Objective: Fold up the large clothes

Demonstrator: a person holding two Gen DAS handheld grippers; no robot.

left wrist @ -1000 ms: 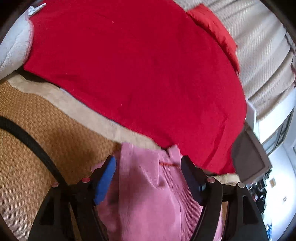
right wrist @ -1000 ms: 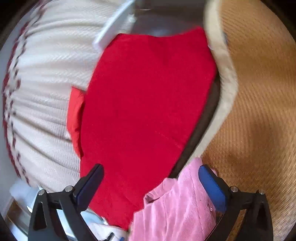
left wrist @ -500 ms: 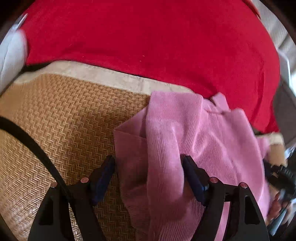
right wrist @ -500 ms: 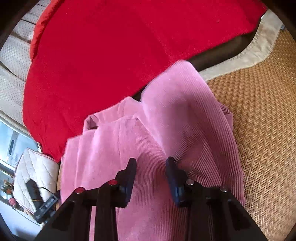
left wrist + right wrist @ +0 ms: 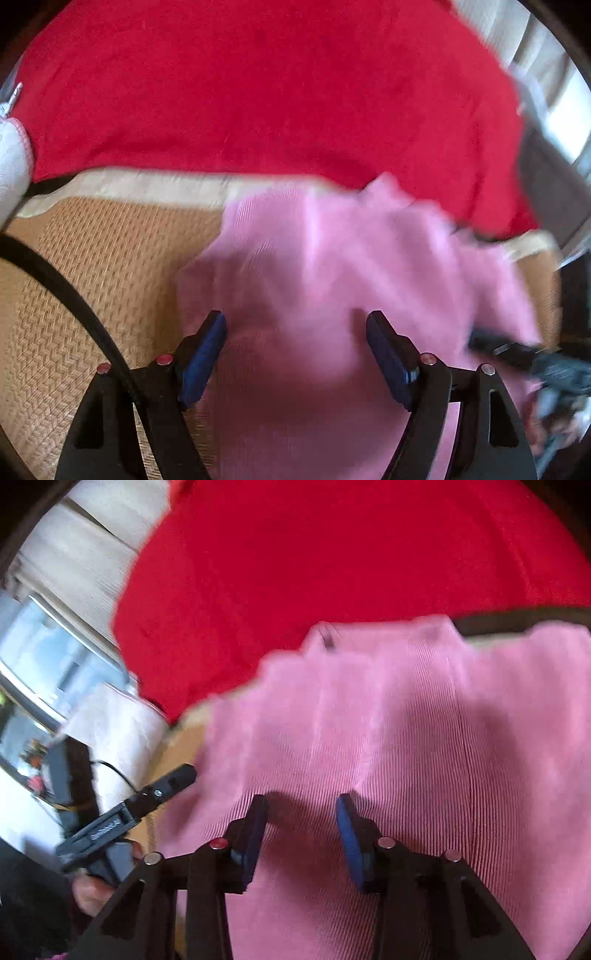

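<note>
A pink ribbed garment (image 5: 332, 280) lies bunched on a woven straw mat (image 5: 92, 295); it also fills the right wrist view (image 5: 424, 757). My left gripper (image 5: 295, 328) hangs over its near part with jaws wide open, nothing between the pads. My right gripper (image 5: 301, 808) is over the garment too, jaws partly open, and no fabric shows pinched between them. The left gripper's body shows at the left of the right wrist view (image 5: 147, 801). The right gripper shows blurred at the right of the left wrist view (image 5: 517, 354).
A large red cloth (image 5: 277, 92) covers the surface beyond the mat, also in the right wrist view (image 5: 332, 554). A black cable (image 5: 74, 295) crosses the mat at the left. A white cushion (image 5: 11, 166) sits far left. Beige curtains (image 5: 92, 554) and a window (image 5: 48, 664) are at the left.
Both grippers have moved over the pink garment, which now spreads wider on the mat. The right jaws, wide open one second ago, then narrow, stand a little wider apart than half a second ago.
</note>
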